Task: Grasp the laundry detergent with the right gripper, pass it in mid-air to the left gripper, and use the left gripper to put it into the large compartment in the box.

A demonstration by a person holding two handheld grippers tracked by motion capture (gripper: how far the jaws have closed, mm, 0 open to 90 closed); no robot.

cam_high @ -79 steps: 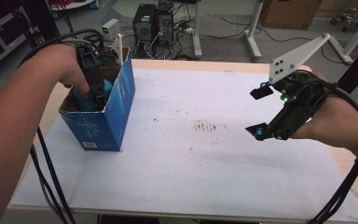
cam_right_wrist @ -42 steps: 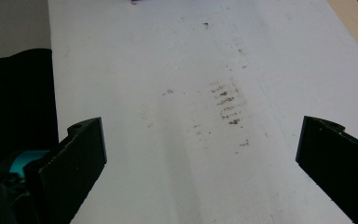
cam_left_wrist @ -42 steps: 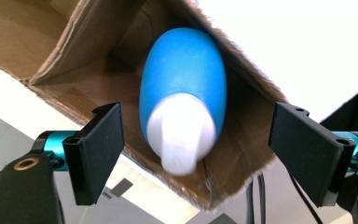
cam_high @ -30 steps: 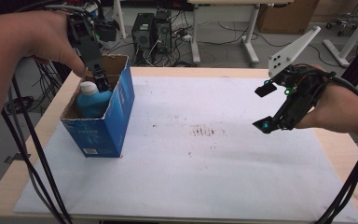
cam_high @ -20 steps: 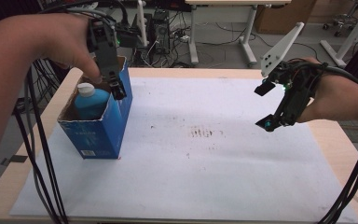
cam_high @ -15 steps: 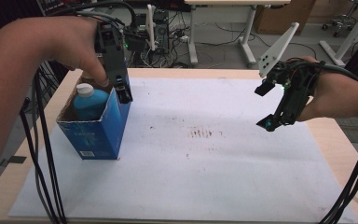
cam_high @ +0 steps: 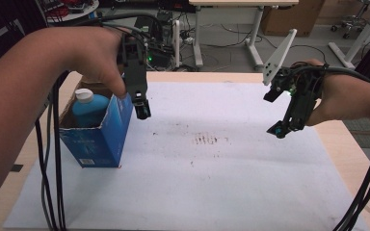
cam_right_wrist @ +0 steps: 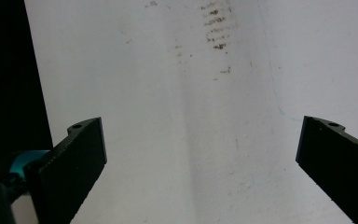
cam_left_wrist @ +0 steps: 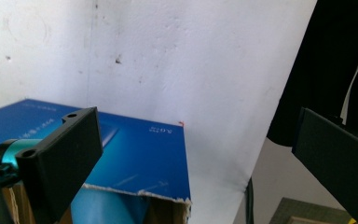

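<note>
A blue box [cam_high: 99, 139] holds a blue bottle [cam_high: 89, 109] with a white cap, on white paper [cam_high: 212, 192] with brown smudges

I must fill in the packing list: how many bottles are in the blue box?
1: a blue bottle with a white cap stands in the blue box at the table's left. Others may be hidden behind the box wall.

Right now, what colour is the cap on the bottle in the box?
White, on a blue bottle; the high view shows it best.

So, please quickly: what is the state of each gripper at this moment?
Left gripper: jaws have just been opening, now open and empty, beside the blue box.
Right gripper: open, holding nothing, above the white sheet.
</note>
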